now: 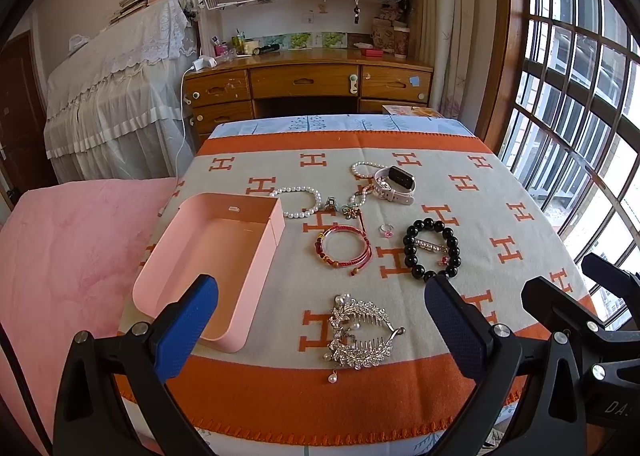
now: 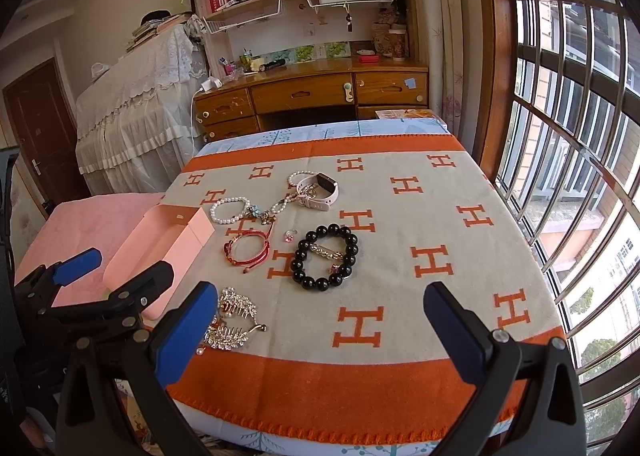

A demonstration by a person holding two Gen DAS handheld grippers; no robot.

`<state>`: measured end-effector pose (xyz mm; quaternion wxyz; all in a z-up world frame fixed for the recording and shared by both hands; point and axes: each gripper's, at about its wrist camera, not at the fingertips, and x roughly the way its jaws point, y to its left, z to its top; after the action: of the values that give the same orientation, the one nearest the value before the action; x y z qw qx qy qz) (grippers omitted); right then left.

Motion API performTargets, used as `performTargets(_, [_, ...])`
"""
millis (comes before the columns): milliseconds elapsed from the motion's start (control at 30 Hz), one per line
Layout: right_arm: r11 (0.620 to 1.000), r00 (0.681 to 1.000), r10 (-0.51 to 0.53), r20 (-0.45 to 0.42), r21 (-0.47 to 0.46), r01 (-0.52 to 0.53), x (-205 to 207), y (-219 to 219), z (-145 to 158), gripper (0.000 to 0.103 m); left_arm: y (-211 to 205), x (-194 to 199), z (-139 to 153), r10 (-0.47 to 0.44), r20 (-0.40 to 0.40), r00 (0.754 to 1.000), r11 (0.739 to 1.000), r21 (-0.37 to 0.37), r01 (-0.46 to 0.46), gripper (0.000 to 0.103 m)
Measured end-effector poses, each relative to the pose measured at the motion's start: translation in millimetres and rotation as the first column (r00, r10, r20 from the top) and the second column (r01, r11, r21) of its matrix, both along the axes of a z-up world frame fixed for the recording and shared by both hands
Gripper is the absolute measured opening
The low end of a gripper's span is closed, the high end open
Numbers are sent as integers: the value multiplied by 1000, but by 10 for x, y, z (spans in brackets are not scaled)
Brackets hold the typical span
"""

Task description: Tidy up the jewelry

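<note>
While jewelry (image 1: 432, 248) outside, pink box (image 1: 208, 260) bare.

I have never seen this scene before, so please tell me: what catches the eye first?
The orange blanket patterned with H letters stands out first. On it, the black bead bracelet lies near the middle, and the silver hair comb nearest the camera. The empty pink box sits at the left edge.

Pink box (image 1: 224, 256), black bracelet (image 1: 432, 248), orange-H grey blanket (image 1: 500, 216).
</note>
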<state>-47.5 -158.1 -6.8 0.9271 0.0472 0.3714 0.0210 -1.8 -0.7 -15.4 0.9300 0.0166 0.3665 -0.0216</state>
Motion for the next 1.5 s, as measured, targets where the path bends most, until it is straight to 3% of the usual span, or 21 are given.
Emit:
performTargets(633, [999, 999, 32, 23, 15, -32, 33, 100, 54, 102, 33, -27, 70, 0, 2, 1000, 1000, -29, 0, 102])
performTargets(833, [997, 997, 69, 15, 13, -69, 105, 114, 65, 94, -14, 72, 109, -27, -22, 999, 1000, 6, 28, 102])
performTargets(967, [996, 996, 88, 0, 24, -88, 193, 89, 58, 86, -6, 163, 186, -54, -27, 998, 998, -24, 53, 102])
performTargets(1233, [989, 988, 138, -73, 55, -134, 633, -46, 50, 69, 94, 681, 289, -105, -81, 991, 994, 2, 105, 102])
performTargets(1333, [985, 982, 170, -87, 48, -166, 906, -99, 73, 63, 125, 955, 294, -167, -112, 980, 986, -10, 167, 102])
performTargets(1500, [968, 958, 252, -139, 36, -250, 1496, -96, 0, 55, 145, 1420, 245, -190, -181, 965, 981, 4, 194, 102])
